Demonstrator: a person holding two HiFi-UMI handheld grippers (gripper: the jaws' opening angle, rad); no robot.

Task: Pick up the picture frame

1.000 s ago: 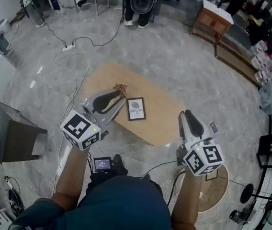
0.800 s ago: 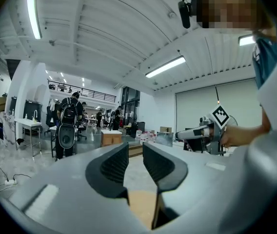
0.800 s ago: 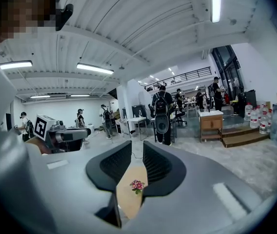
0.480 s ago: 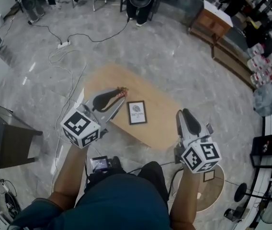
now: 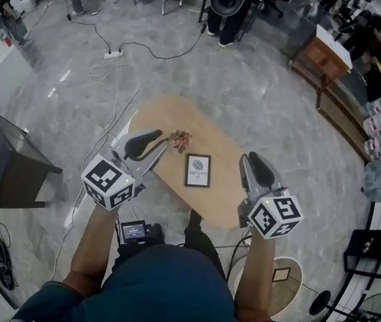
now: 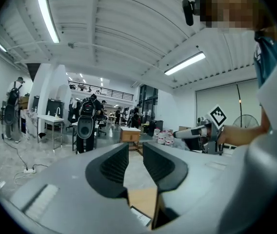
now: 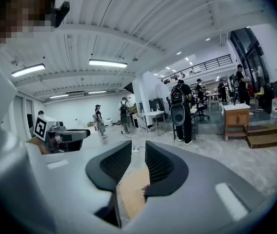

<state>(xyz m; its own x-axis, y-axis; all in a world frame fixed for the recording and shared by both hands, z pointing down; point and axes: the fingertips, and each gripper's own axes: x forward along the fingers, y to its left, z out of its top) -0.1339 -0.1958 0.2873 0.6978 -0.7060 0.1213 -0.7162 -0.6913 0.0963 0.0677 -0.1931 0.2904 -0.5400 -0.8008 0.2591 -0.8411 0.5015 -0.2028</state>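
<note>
The picture frame (image 5: pixel 198 170) is black with a white print and lies flat in the middle of an oval wooden table (image 5: pixel 160 116). My left gripper (image 5: pixel 161 139) hovers above the table's left edge, left of the frame, jaws nearly together and holding nothing. In the left gripper view a corner of the frame (image 6: pixel 139 215) shows below the left gripper (image 6: pixel 135 152). My right gripper (image 5: pixel 247 161) hangs by the table's right edge, right of the frame, jaws close together and empty. Through the right gripper (image 7: pixel 138 152) I see a strip of table (image 7: pixel 128 194).
A small bunch of dried red flowers (image 5: pixel 180 139) lies just beyond the frame. A black stand (image 5: pixel 9 166) is on the floor at left, cables and a power strip (image 5: pixel 113 54) behind. A wooden bench (image 5: pixel 324 56) stands back right, a small round table (image 5: pixel 281 274) near right.
The head view has shifted, so table and frame sit further right and lower in it. Both grippers keep their places either side of the frame, jaws unchanged.
</note>
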